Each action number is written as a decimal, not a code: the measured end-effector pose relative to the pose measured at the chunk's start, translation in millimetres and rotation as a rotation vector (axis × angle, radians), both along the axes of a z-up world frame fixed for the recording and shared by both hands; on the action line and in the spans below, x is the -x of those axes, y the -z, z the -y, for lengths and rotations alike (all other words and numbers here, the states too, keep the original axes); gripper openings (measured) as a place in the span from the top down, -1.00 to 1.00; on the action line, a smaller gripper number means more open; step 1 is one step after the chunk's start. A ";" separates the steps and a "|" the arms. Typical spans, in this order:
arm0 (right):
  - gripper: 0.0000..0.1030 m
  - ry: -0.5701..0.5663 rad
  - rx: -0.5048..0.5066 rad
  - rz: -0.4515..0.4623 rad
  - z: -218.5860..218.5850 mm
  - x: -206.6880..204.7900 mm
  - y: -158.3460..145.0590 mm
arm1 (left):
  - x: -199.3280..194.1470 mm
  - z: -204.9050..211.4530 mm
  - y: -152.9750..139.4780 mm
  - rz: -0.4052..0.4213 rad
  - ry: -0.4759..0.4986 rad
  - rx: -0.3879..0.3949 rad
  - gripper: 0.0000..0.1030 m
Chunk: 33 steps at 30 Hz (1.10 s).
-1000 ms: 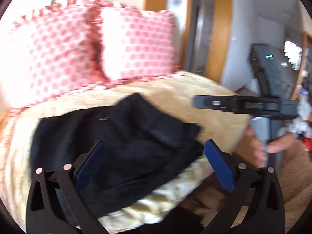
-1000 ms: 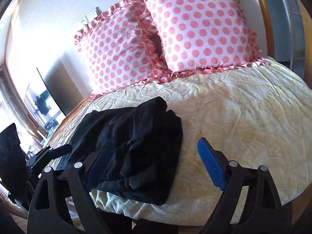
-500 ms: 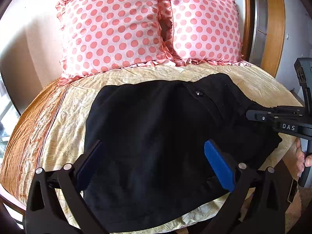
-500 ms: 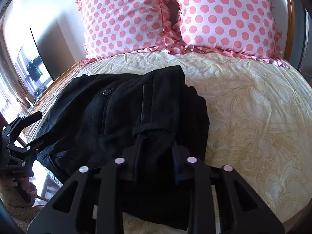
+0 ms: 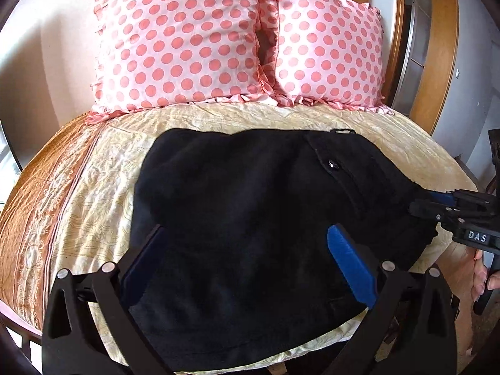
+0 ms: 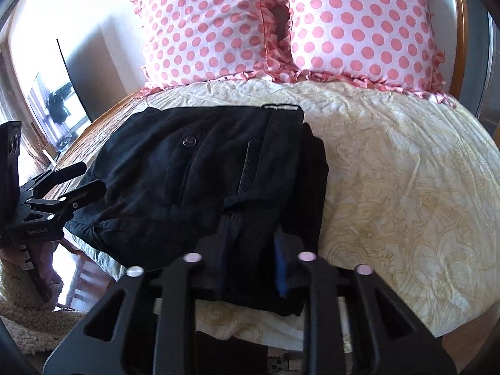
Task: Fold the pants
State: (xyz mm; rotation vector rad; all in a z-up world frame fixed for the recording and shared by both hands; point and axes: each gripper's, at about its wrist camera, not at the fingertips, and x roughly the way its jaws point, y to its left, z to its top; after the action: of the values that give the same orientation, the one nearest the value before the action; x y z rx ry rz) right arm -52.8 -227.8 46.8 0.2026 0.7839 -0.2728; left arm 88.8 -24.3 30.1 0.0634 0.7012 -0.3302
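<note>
Black pants (image 5: 250,206) lie folded on a cream bedspread (image 5: 103,168), waistband and pocket button to the right. My left gripper (image 5: 247,250) is open, its blue pads hovering over the near part of the pants. My right gripper (image 6: 250,250) is shut on a fold of the pants (image 6: 203,168) at the bed's near edge; it also shows in the left wrist view (image 5: 425,203) at the pants' right end. The left gripper shows in the right wrist view (image 6: 90,178), open at the pants' left end.
Two pink polka-dot pillows (image 5: 187,47) (image 6: 359,25) lean on the wall at the head of the bed. A wooden door frame (image 5: 437,62) stands at right. A dark screen (image 6: 78,75) stands left of the bed. The bedspread (image 6: 406,187) extends right of the pants.
My right gripper went from open to shut on the pants' near edge. My left gripper swung in over the pants and stayed open. The pants now lie flatter and more spread.
</note>
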 end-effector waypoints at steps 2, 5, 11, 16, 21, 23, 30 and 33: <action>-0.45 -0.003 0.072 0.036 -4.0 -2.6 -14.2 | -4.5 -6.9 -8.7 0.029 -0.028 0.002 -0.96; -0.45 -0.011 0.125 0.068 -4.2 -10.6 -28.8 | -16.4 -14.1 -20.0 0.073 -0.064 -0.008 -0.96; -0.39 -0.097 0.075 0.031 -6.8 -57.2 -13.7 | -73.7 -11.9 -36.3 0.068 -0.095 -0.051 -0.96; -0.39 -0.094 0.006 -0.034 -5.7 -73.8 9.1 | -118.8 -5.9 -31.8 0.000 -0.076 0.028 -0.96; -0.41 -0.069 -0.055 -0.117 3.3 -77.4 36.2 | -158.6 -11.7 27.4 -0.293 -0.098 0.088 -0.96; -0.41 -0.067 -0.056 -0.116 2.4 -79.1 34.7 | -163.7 -18.9 40.0 -0.309 -0.099 0.136 -0.97; -0.44 -0.096 -0.029 0.002 -9.4 -57.4 14.2 | -119.1 -23.9 2.3 -0.163 -0.105 0.110 -0.96; -0.55 -0.125 -0.003 0.033 -18.6 -41.6 6.2 | -78.8 -26.1 -16.2 -0.090 -0.082 0.092 -0.96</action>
State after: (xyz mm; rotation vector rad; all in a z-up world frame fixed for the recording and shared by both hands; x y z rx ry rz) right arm -11.3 -209.3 40.7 0.1595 0.7606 -0.1499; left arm 167.7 1.8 46.3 -0.0675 0.7749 -0.2875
